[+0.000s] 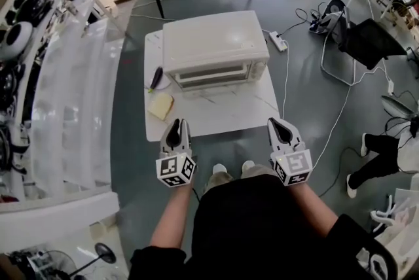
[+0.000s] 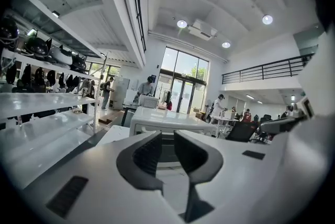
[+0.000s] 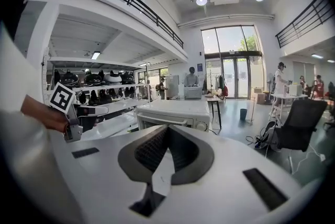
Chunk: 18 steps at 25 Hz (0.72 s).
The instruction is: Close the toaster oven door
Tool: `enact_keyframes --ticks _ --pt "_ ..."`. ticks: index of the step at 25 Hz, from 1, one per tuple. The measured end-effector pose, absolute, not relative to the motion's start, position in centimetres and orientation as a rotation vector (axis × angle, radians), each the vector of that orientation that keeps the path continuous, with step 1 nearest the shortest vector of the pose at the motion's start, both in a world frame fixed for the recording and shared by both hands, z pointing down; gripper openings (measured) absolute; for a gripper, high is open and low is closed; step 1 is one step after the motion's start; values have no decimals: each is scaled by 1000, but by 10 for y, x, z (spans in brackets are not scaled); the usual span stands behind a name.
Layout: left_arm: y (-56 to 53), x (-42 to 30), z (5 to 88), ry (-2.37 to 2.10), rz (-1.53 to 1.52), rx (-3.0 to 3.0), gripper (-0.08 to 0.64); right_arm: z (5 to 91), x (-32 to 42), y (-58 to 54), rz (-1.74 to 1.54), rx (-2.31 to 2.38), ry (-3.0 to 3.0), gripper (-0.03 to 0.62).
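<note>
The white toaster oven [image 1: 215,50] stands on a low white table [image 1: 216,116], its glass door up against the front, flat and closed. I also see the oven ahead in the left gripper view [image 2: 157,119] and in the right gripper view [image 3: 175,112]. Both grippers hover at the table's near edge, well short of the oven. My left gripper [image 1: 177,123] [image 2: 167,136] holds nothing and shows a narrow gap between its jaws. The right gripper [image 1: 278,122] [image 3: 167,129] has its jaws together and is empty.
A slice of bread [image 1: 160,105] and a dark oblong thing [image 1: 156,78] lie on the table left of the oven. A power strip [image 1: 278,41] with cables lies on the floor to the right. White shelves [image 1: 72,95] stand on the left, a black chair [image 1: 366,40] at far right.
</note>
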<state>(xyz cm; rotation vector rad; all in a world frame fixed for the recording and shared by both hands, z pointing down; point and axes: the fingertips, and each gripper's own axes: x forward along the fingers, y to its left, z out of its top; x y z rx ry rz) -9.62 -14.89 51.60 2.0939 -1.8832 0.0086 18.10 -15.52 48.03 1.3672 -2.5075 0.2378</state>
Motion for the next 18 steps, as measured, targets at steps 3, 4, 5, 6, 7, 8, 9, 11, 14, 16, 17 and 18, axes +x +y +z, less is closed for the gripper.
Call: enact_keyframes --ticks 3,4,5,6,7,8,9,11,14,16,17,18 --pt "-127 -74 500 -1883 3 2124 84 465 191 -150 102 1347 -2504 21" --pt "-120 -70 496 -1885 7 2135 83 459 193 -149 82 1344 -2515 21" --pt "-114 -66 492 -1890 11 2144 74 454 196 -148 78 1346 -2528 21" --pt "-109 -62 490 -1896 14 2148 66 450 200 -147 83 1353 -2540 21" --pt "-105 -59 488 -1900 12 2146 63 448 205 -147 92 1364 -2545 21" --pt "-102 -56 488 -1902 5 2137 61 446 211 -147 101 1377 -2546 21" --pt "-101 -53 487 -1903 -4 2123 57 445 217 -146 107 1390 -2543 21" --pt "-99 -49 486 -1910 -22 2105 34 445 228 -147 111 1413 -2538 21" --pt "-97 -41 476 -1936 -58 2130 18 447 240 -148 126 1437 -2528 21" --pt "-92 -34 469 -1944 -82 2158 18 450 247 -145 150 1441 -2527 21" --pt "-90 -31 468 -1940 -88 2164 18 452 250 -143 158 1441 -2526 21" --pt "-89 -28 468 -1936 -92 2164 18 452 253 -142 162 1444 -2525 21"
